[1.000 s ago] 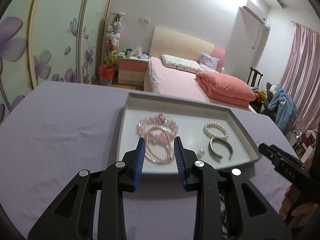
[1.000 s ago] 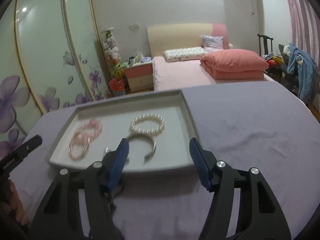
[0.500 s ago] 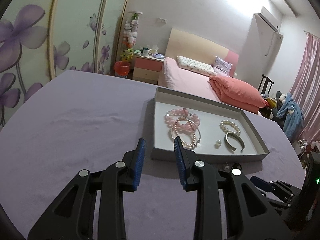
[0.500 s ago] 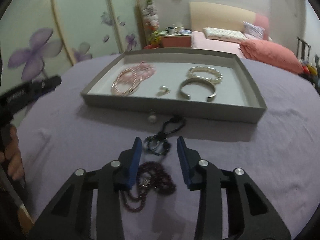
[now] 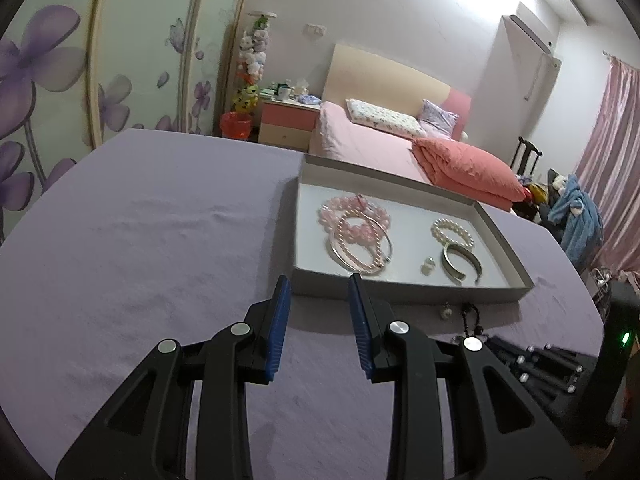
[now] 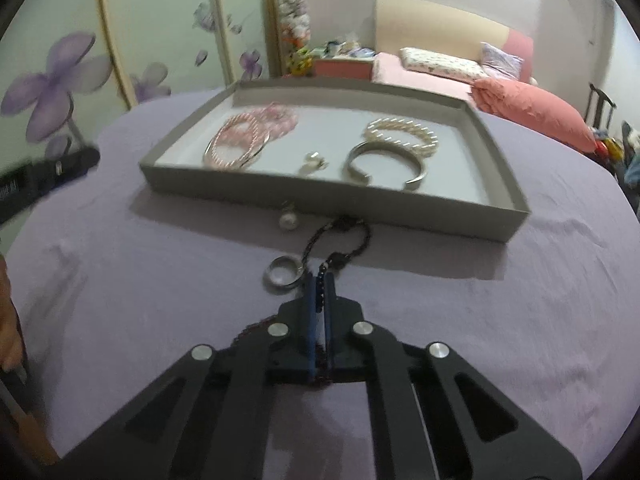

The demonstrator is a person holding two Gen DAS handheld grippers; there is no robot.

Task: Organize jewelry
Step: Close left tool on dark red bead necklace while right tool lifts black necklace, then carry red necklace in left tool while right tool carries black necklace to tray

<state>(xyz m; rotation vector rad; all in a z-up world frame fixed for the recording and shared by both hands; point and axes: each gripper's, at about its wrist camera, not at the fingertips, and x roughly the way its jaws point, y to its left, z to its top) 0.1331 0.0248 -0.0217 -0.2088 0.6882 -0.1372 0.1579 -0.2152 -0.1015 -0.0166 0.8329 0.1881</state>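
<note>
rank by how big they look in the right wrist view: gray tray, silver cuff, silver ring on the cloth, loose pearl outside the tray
1. gray tray, by far the largest
2. silver cuff
3. silver ring, though it lies nearer the camera than the cuff, which flatters it
4. loose pearl, smallest

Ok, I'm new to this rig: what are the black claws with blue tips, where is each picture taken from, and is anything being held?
They are two hand-held grippers, each with a fisheye camera looking along its fingers. In the left view, the left gripper is open and empty above the purple tablecloth. In the right view, the right gripper is pinched shut on a dark beaded necklace lying before the shallow grey tray. A silver ring and a loose pearl earring also lie on the cloth. In the tray are pink bead bracelets, a white pearl bracelet and a silver cuff bangle.
</note>
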